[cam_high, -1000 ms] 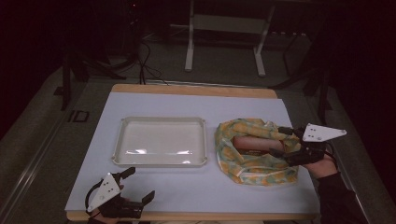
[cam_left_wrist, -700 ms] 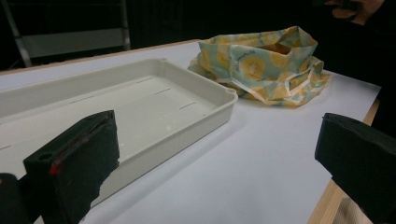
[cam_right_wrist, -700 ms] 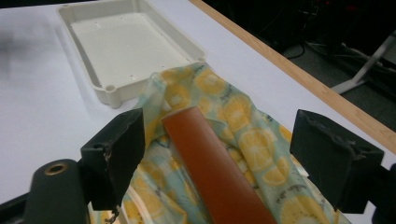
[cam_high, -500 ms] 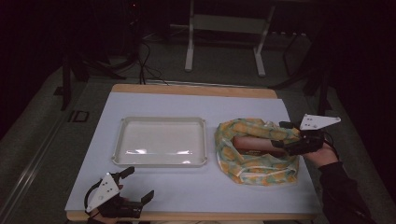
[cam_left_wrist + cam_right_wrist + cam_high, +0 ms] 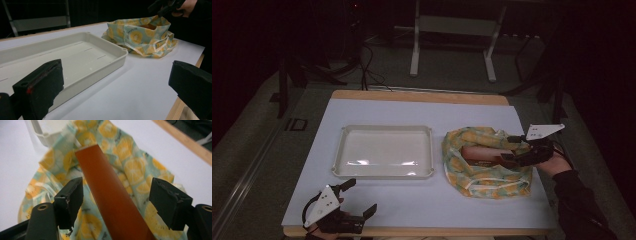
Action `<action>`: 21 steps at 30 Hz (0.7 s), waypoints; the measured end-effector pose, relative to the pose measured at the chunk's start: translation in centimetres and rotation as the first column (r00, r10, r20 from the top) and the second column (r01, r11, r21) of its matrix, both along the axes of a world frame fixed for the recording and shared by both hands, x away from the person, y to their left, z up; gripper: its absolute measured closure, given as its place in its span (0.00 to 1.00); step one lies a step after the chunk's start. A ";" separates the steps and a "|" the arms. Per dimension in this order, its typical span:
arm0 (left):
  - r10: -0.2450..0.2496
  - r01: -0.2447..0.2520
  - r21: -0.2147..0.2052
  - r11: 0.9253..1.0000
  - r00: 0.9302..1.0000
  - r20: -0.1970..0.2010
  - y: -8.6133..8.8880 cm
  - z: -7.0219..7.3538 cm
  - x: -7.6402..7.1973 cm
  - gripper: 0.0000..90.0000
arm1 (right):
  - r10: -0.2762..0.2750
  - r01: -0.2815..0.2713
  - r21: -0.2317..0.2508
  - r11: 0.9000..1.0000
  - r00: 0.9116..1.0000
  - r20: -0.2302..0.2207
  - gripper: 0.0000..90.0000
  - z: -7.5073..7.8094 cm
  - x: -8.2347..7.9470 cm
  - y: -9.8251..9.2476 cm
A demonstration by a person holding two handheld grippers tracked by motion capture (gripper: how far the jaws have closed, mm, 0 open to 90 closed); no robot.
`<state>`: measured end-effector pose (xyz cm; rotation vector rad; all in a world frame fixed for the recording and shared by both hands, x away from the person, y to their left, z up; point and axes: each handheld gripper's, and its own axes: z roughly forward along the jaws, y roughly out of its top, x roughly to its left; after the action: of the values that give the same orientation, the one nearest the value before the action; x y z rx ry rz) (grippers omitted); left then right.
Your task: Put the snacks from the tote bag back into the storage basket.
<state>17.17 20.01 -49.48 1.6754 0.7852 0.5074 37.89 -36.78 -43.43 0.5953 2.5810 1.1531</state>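
Dark room, white table (image 5: 422,210); left gripper (image 5: 357,200) apart, right gripper (image 5: 510,150) closing, straddling brown box (image 5: 482,152).

The bag (image 5: 484,172) is pale teal with yellow lemon slices. The box (image 5: 110,195) in it is reddish-brown. The tray (image 5: 384,131) is cream.

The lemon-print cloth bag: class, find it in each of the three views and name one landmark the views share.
High view: lemon-print cloth bag right of centre, beside the tray.
Left gripper view: upper right, beyond the tray's far corner.
Right gripper view: across the middle, under the reddish-brown bar.
Shared landmark: the tray, whose corner is at the upper left of the right gripper view.
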 end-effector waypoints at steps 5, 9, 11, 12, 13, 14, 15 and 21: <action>-0.002 0.002 -0.001 1.000 1.000 -0.002 0.0 0.0 0.0 0.00 | 0.000 -0.001 -0.022 1.000 0.999 -0.044 0.31 -1.0 0.6 0.0; -0.004 0.004 -0.002 1.000 1.000 -0.003 0.0 0.0 0.1 0.00 | 0.010 -0.013 -0.075 0.997 0.999 -0.045 0.31 -1.6 0.9 0.3; -0.006 0.006 -0.002 1.000 1.000 -0.003 0.0 0.0 0.1 0.00 | 0.019 -0.023 -0.113 0.993 0.999 -0.038 0.31 -1.9 1.0 0.5; -0.006 0.006 -0.002 1.000 1.000 -0.003 0.0 0.0 0.1 0.00 | 0.020 -0.025 -0.128 0.991 0.999 -0.038 0.31 -2.0 1.1 0.5; -0.006 0.006 -0.003 1.000 1.000 -0.004 0.0 0.0 0.1 0.00 | 0.023 -0.028 -0.137 0.990 0.999 -0.034 0.31 -2.1 1.2 0.6; -0.007 0.007 -0.003 1.000 1.000 -0.004 0.0 -0.1 0.1 0.00 | 0.023 -0.028 -0.144 0.989 0.999 -0.035 0.31 -2.2 1.2 0.6; -0.007 0.007 -0.004 1.000 1.000 -0.005 0.0 -0.1 0.1 0.00 | 0.023 -0.028 -0.148 0.989 0.999 -0.040 0.30 -2.3 1.3 0.6; -0.008 0.008 -0.003 1.000 1.000 -0.005 -0.1 -0.1 0.1 0.00 | 0.043 -0.058 -0.216 0.975 0.997 -0.071 0.30 -3.1 1.7 1.0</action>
<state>17.29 19.94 -49.55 1.6775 0.7824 0.4964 39.60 -35.82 -46.48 0.5285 2.7443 0.8612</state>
